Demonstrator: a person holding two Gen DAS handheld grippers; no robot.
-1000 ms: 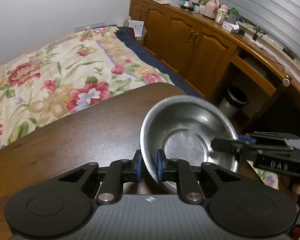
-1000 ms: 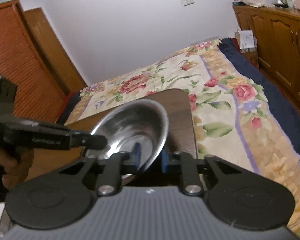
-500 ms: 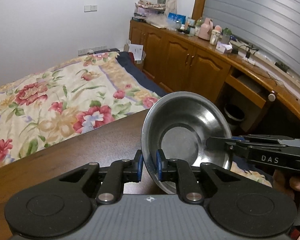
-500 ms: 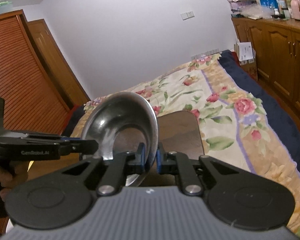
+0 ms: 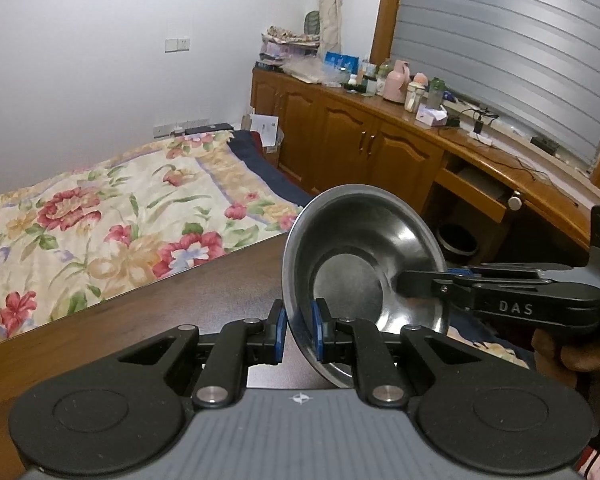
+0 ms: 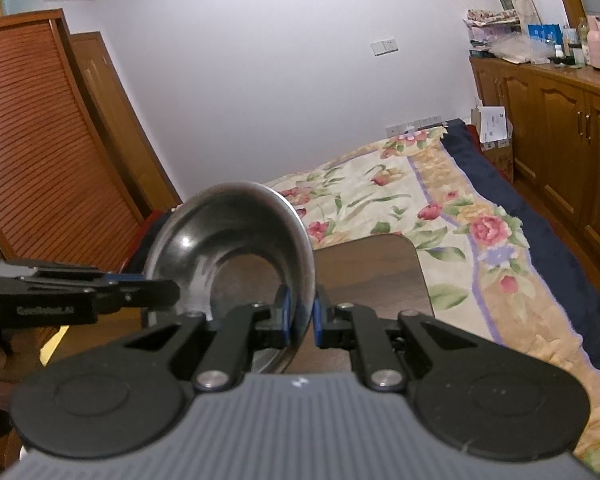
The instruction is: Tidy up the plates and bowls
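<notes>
A steel bowl (image 5: 364,264) is held up in the air, tilted on edge, above the dark wooden table (image 5: 172,312). My left gripper (image 5: 299,328) is shut on the bowl's near rim. The right gripper (image 5: 416,284) reaches in from the right and pinches the opposite rim. In the right wrist view the same bowl (image 6: 228,248) stands on edge, my right gripper (image 6: 300,318) is shut on its rim, and the left gripper (image 6: 160,294) clamps its left rim.
A bed with a floral cover (image 5: 100,216) lies beyond the table edge. Wooden cabinets with a cluttered counter (image 5: 360,136) run along the right wall. A wooden door and louvred wardrobe (image 6: 40,152) stand to the left.
Both grippers have lifted the bowl off the table and tipped it further upright. Both views have swung upward, showing more wall.
</notes>
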